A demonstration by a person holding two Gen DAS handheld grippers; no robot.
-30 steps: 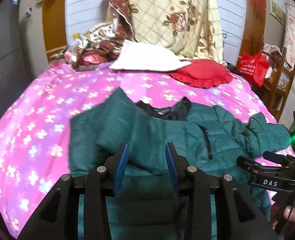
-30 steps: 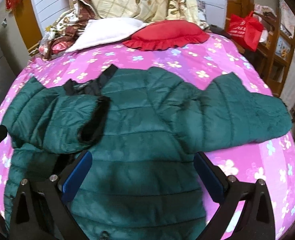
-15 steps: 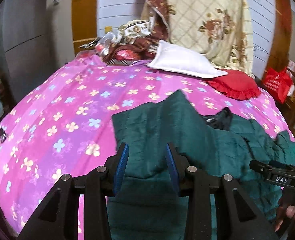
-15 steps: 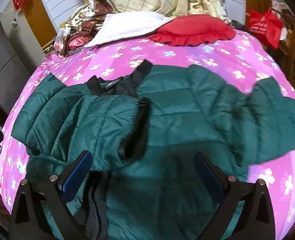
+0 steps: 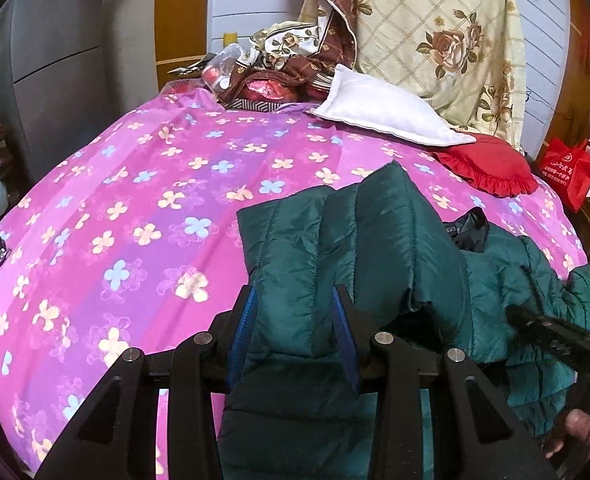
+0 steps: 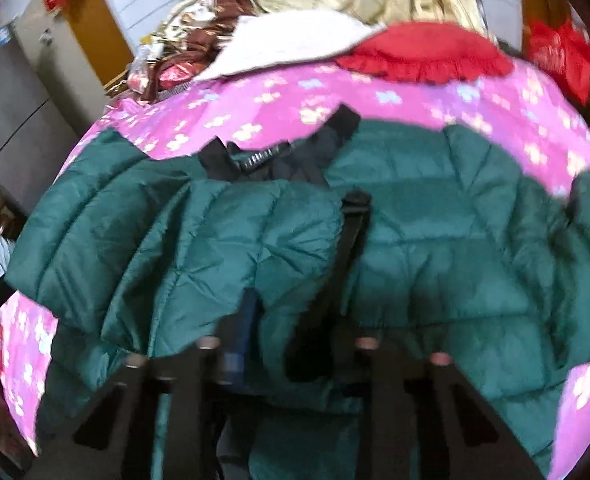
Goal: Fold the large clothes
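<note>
Item: green padded jacket [image 5: 359, 248], spread on pink floral bed [image 5: 135, 200], 5 o'clock of centre. Left claw [image 5: 295, 328] clamped on its folded side panel. Right claw [image 6: 291, 340], just closing, pinches front placket. Risk: slick quilting slips free; fold springs open.

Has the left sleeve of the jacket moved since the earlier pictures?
Yes. The sleeve now lies folded further across the jacket front, toward the black zipper strip.

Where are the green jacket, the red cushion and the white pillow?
green jacket [image 5: 335, 240], left wrist view, on the folded sleeve.
red cushion [image 5: 491, 164], left wrist view, on its top face.
white pillow [image 5: 379, 108], left wrist view, on its middle.
</note>
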